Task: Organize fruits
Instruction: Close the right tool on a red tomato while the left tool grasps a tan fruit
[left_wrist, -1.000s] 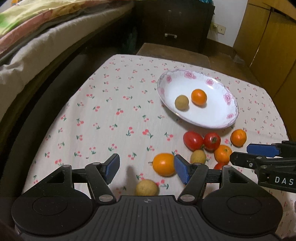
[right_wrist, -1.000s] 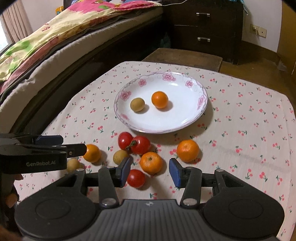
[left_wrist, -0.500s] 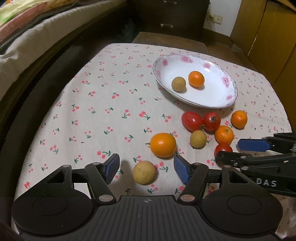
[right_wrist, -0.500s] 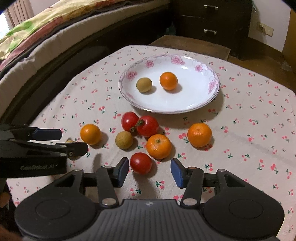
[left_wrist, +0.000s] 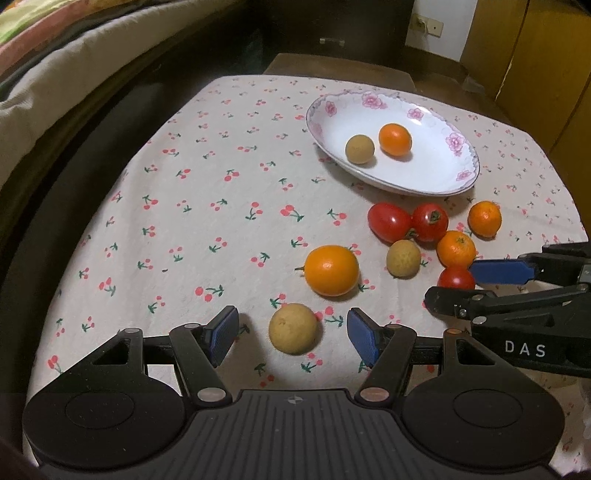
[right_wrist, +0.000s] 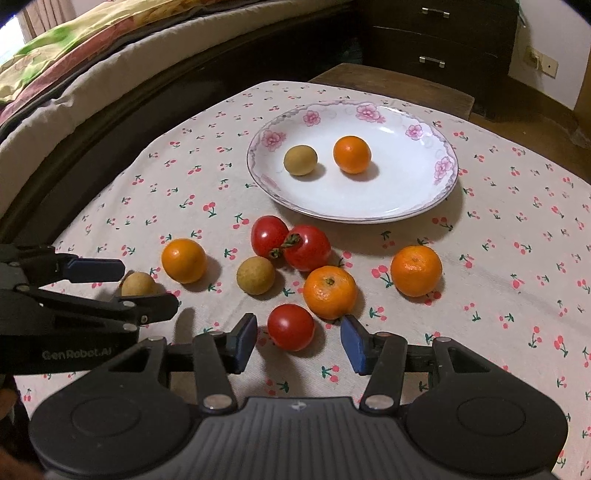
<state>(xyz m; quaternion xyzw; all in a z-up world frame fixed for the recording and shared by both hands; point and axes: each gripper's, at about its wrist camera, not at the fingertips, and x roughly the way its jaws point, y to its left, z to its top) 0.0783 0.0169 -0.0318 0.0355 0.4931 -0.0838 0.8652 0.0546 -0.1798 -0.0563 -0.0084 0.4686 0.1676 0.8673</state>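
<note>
Two grippers dropped in: left gripper (left_wrist: 291, 334) brackets the tan fruit (left_wrist: 293, 328), right gripper (right_wrist: 298, 343) the small tomato (right_wrist: 290, 326); jaws released, grabs look next.

Glossy ceramic plate (right_wrist: 443, 184), cloth tablecloth (right_wrist: 517, 240)

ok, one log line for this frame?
left hand-held gripper: open around longan | right hand-held gripper: open around tomato | plate: two fruits

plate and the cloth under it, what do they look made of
Plate: seemingly glazed ceramic or porcelain; glossy white with soft reflections, printed pink flowers and a thin scalloped rim, though melamine cannot be ruled out.
Tablecloth: woven fabric, likely cotton; matte, fine weave texture, printed cherries, draping over the table edge.
</note>
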